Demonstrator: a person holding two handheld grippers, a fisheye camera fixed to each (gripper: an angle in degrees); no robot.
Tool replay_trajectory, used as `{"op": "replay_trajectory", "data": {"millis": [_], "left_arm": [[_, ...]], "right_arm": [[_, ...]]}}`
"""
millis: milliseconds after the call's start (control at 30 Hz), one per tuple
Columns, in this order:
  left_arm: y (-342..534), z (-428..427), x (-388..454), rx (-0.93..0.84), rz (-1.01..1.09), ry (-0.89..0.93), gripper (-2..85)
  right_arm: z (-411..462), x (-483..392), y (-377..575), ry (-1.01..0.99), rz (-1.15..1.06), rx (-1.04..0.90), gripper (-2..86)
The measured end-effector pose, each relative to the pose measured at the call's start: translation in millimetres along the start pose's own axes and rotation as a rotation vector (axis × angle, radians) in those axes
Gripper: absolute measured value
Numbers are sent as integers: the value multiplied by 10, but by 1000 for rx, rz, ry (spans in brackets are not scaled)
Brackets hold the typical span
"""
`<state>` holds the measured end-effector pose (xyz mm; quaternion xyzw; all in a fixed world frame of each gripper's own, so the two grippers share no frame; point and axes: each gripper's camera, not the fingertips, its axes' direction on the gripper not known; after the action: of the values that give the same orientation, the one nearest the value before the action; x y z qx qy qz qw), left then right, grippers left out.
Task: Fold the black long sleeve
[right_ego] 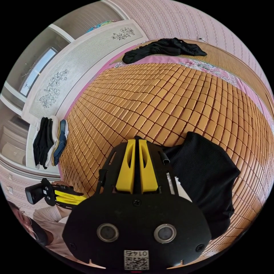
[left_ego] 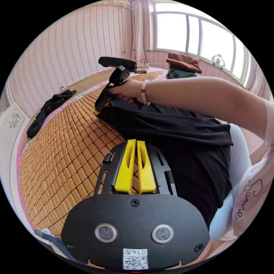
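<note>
Yellow jaws of the left hand-held gripper (left_ego: 136,145) meet with nothing between them over the bamboo mat (left_ego: 65,148), beside the black long sleeve (left_ego: 182,142); the right hand-held gripper (right_ego: 136,142) likewise sits closed and empty, its printed code label illegible.

We see both views from close above the bamboo mat (left_ego: 71,154) — each catches the other gripper.

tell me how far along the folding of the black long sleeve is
Done: the black long sleeve lies on the bamboo mat with one fold made, an upper layer lying over a lower one. In hand: little; the left tool has its jaws together, gripping nothing, beside the garment, and the right tool hangs with its jaws together, gripping nothing, over the mat. Left: probably more folds, since the garment is still wide. Another dark garment waits at the far edge.
</note>
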<state>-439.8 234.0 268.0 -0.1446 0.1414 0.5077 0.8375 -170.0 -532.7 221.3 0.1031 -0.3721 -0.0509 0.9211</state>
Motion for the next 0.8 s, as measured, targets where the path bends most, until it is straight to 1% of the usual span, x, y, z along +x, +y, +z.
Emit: {"op": "replay_trajectory", "data": {"millis": [33,100,133,167,200,267,300,367,467,567,667,733,800], "left_arm": [[-1,-42,32,24,23,-5,53],[-29,5,128,-1,71,-48,73],[-59,110,199,-50,101,-78,73],[-93,260,271,-132,130,-111,67],[-108,316,309,-163,144,-121,60],[-155,322,401,-178,171,-150,6],[-156,309,394,-175,161,-173,2],[-104,190,223,-140,71,-210,-6],[41,65,-94,-106,-54,-154,-9],[139,213,-231,-184,-88,-182,-9],[166,215,-253,-167,-94,-178,-6],[197,202,-287,-158,-103,-160,1],[228,163,-319,-140,-105,-130,17]], "right_arm": [[-15,9,22,-14,0,8,-2],[-57,21,64,-21,0,22,-2],[-83,27,86,-25,-4,25,-2],[-95,31,95,-26,-3,26,-2],[-119,38,108,-33,-2,28,-2],[-152,35,119,-45,-1,35,-2],[-168,19,119,-45,-5,35,-2],[-188,-13,117,-28,-15,36,-1],[-190,-54,116,12,-32,34,2],[-106,-32,145,30,-23,21,10],[22,15,212,52,1,-8,32],[-73,54,289,26,14,31,60],[-279,90,380,42,24,72,89]]}}
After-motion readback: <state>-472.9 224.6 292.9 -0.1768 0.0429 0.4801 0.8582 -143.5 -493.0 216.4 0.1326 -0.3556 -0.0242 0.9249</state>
